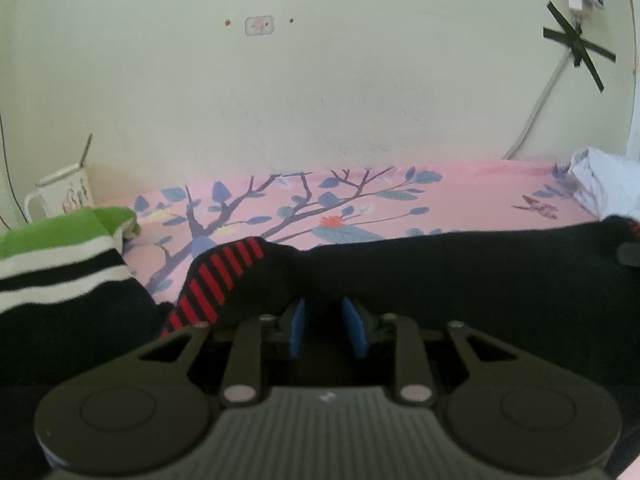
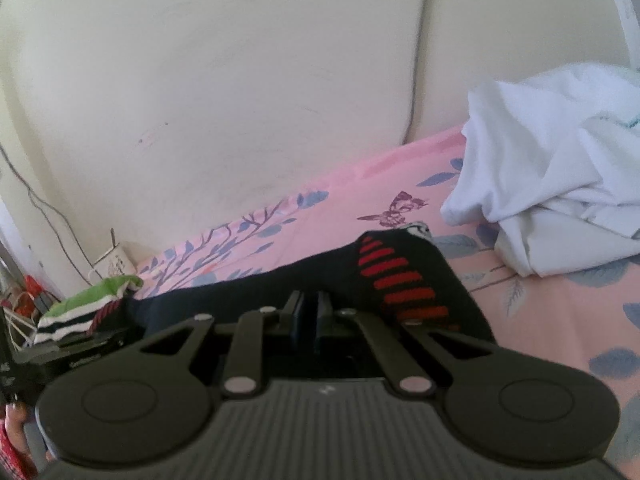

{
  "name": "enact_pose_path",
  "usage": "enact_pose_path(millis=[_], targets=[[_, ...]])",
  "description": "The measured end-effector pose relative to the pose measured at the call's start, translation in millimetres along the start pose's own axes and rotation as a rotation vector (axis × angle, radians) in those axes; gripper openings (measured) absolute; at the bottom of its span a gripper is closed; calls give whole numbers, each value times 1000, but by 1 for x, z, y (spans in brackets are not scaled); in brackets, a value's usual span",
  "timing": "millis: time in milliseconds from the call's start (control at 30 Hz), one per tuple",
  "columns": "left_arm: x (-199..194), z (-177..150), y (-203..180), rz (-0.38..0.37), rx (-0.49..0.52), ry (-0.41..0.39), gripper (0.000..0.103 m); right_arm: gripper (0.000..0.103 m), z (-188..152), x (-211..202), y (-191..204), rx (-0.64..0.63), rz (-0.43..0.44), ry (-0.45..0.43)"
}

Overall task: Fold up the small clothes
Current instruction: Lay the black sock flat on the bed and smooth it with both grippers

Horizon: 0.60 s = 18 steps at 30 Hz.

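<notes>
A black sock with red-striped bands stretches across the pink floral bedsheet. My left gripper has its blue pads a little apart, with bunched black fabric between them near one red band; the fingertips are hidden under the cloth. In the right wrist view the same black sock runs leftward from my right gripper. Its jaws are pressed together on the sock's edge beside the other red band.
A sock with green, white and black stripes lies at the left, also seen as the striped sock. A white mug stands behind it by the wall. Crumpled white cloth sits on the bed at the right.
</notes>
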<state>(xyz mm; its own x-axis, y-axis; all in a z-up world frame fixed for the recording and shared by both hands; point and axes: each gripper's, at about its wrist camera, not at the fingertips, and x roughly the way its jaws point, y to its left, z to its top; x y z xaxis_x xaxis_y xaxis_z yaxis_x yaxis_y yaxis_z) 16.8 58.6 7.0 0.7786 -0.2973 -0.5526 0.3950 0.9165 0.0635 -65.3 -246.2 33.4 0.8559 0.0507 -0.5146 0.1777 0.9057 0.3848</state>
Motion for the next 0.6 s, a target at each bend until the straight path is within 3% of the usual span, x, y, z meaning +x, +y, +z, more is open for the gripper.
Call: enact_pose_path(millis=[33,67,100,133,200,300,400,600], targets=[[-1,-1,-2,11,9,-3,26,4,-4,-6,5,-23,5,-15],[-1,-1,-3,16,13,-5,27,16,-9,-12,10,-55,16,-30],[-1,-1,-3,20,15,-6,27,42,-13,-20,17,-90,29,-48],[-2,-1,-3,22,16,-7,27,57,-18,-27,23,-122,38,-66],[-2,-1,-3,24,17,-8,28,57,-27,-37,36,-181,56,-83],[-2,-1,-4,30,20,-10,29,57,-33,-38,43,-203,65,-39],[-4,-2,-6,38,24,-11,31,55,-36,-21,52,-237,-10,60],[-7,-5,-7,51,28,-13,35,60,-49,-12,81,-409,-126,78]])
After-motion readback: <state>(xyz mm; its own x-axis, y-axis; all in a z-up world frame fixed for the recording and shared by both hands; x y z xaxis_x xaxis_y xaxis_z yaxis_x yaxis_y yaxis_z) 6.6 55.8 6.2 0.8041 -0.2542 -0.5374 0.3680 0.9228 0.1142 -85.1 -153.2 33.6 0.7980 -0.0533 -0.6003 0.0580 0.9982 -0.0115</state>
